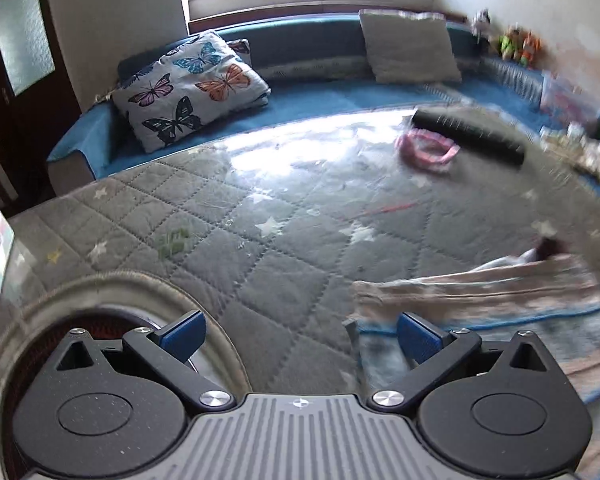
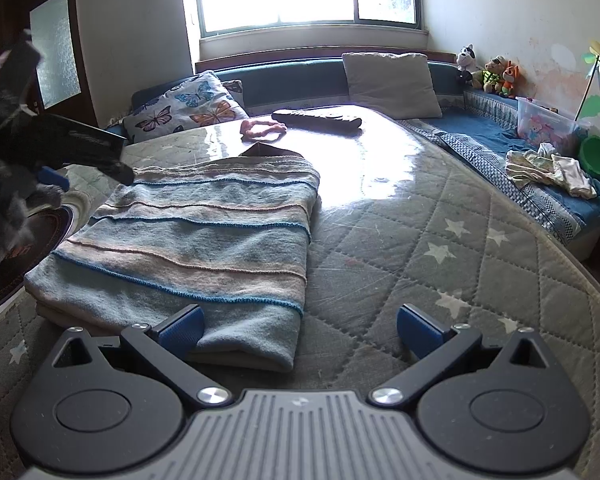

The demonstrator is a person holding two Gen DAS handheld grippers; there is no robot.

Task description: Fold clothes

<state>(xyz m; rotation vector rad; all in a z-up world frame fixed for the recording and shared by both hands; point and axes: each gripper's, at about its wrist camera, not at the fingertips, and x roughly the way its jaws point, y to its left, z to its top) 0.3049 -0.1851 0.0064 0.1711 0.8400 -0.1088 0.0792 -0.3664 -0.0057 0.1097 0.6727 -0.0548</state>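
A folded striped garment (image 2: pixel 196 236), grey-blue and beige with blue stitched lines, lies flat on the quilted star-pattern table cover (image 2: pixel 440 248). My right gripper (image 2: pixel 300 334) is open just in front of its near right corner, with nothing between the fingers. In the right wrist view, the left gripper (image 2: pixel 52 176) is seen at the far left, dark and blurred, beside the garment's left edge. In the left wrist view, my left gripper (image 1: pixel 300 336) is open and empty, and the same garment (image 1: pixel 492 320) lies blurred at the lower right.
A pink cloth (image 2: pixel 262 128) and a dark folded item (image 2: pixel 320 118) lie at the table's far end. A round opening (image 1: pixel 112 320) sits at the table's left. Blue sofa (image 2: pixel 480 128) with cushions, loose clothes (image 2: pixel 548 170), a plastic box and green bowl surround the table.
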